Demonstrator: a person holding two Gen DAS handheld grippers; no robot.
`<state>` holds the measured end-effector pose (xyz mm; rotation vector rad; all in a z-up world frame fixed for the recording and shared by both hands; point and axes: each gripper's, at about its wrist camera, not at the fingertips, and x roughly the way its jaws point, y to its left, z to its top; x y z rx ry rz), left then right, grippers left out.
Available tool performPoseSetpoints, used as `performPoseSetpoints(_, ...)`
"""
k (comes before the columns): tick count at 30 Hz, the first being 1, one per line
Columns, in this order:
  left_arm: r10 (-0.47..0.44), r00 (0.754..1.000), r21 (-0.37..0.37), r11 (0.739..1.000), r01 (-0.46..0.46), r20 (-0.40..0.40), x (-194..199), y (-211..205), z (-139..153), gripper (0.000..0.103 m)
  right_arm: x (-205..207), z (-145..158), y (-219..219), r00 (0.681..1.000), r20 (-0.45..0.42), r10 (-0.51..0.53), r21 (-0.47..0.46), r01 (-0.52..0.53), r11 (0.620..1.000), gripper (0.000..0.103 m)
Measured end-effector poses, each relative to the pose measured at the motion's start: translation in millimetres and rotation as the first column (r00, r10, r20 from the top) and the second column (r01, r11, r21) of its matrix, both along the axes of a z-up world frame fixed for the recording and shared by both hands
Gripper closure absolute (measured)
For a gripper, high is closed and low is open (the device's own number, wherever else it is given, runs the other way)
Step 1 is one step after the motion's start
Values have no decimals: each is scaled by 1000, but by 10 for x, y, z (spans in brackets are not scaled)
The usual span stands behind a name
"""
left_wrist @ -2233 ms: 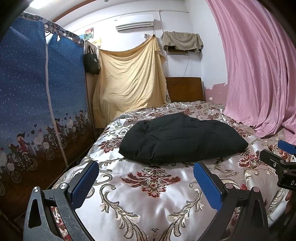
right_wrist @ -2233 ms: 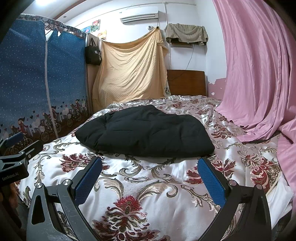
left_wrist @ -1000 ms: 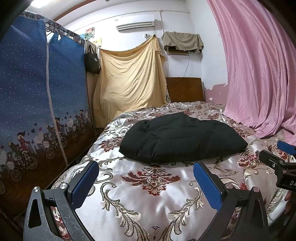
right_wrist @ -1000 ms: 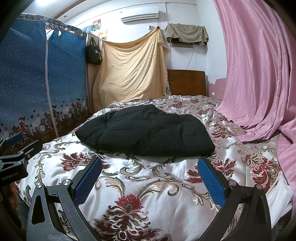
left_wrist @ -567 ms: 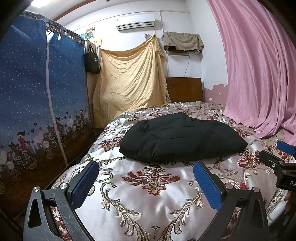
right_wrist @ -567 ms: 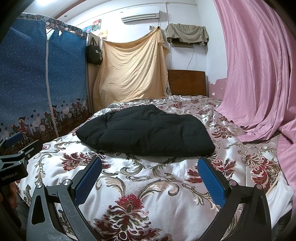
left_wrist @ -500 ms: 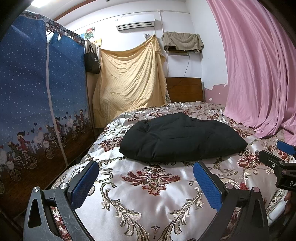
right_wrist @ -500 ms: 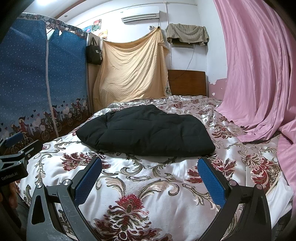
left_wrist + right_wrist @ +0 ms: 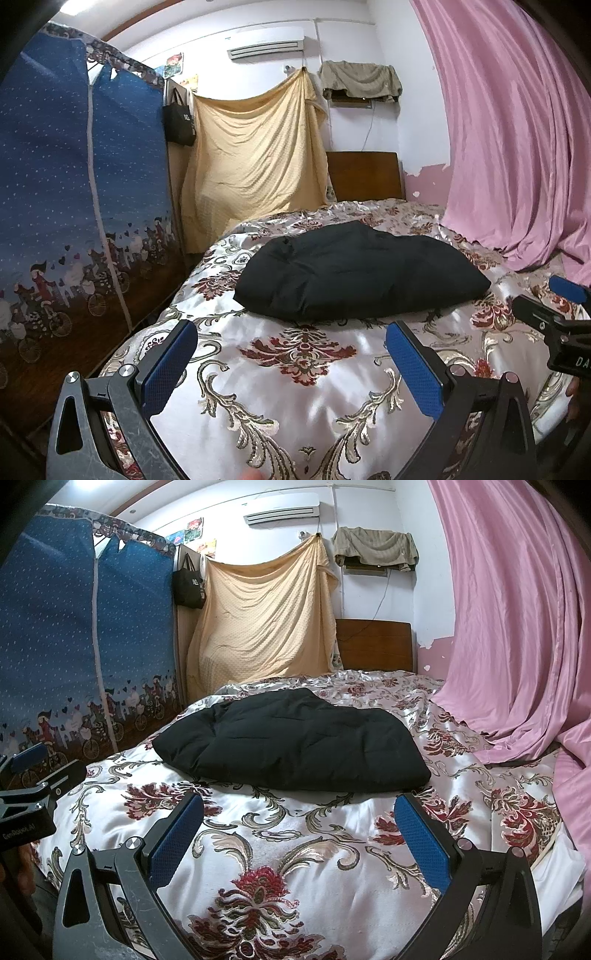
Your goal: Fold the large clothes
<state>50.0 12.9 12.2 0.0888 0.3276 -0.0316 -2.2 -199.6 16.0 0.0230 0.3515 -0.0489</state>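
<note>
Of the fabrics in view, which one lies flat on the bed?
The black padded garment lies on the floral bedspread. The yellow sheet and pink curtain both hang.

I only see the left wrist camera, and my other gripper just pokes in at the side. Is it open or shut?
Observer: Open. In the right wrist view the right gripper has its blue pads wide apart, and only the flowered bedspread shows between them.
Operator: Is it touching the black padded jacket?
Observer: No. The black padded jacket lies beyond the fingertips, and a strip of bedspread shows between them.
Operator: Does my left gripper show up there?
Observer: Yes. The left gripper comes in side-on at the left edge, and there is white lettering on its black body.
</note>
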Motion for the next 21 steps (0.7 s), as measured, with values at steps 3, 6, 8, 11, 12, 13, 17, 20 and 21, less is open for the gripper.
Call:
performPoseSetpoints(3,42,999,37,998,-42,16,-49,-67,-14,0,3,0,-8,1000,-1,1,0,-1,1000,2)
performPoseSetpoints(6,52,998,43,998,-53,23,-71,-99,-15,0,9,-2,-12,1000,-2,1,0,-1,1000,2)
performPoseSetpoints(8,56,998,41,997,-57,24,-75,-98,-14,0,16,-9,-22,1000,-3,2,0,-2,1000,2)
performPoseSetpoints(11,63,998,38,997,-64,23,-85,-108,-8,0,15,-8,-18,1000,-3,2,0,-2,1000,2)
performPoseSetpoints(12,65,998,36,997,-66,22,-80,-91,-7,0,18,-11,-23,1000,-4,2,1,-2,1000,2)
performPoseSetpoints(13,65,998,34,997,-66,22,-71,-84,-4,0,15,-8,-19,1000,-3,3,0,-3,1000,2)
performPoseSetpoints(17,67,998,30,997,-68,19,-80,-83,-5,0,18,-11,-21,1000,-4,3,0,-3,1000,2)
performPoseSetpoints(20,73,997,32,997,-73,10,-73,-98,-11,0,20,-15,-22,1000,-5,4,1,-4,1000,2)
performPoseSetpoints(21,75,997,32,997,-75,6,-54,-73,-14,0,21,-18,-25,1000,-6,4,1,-4,1000,2)
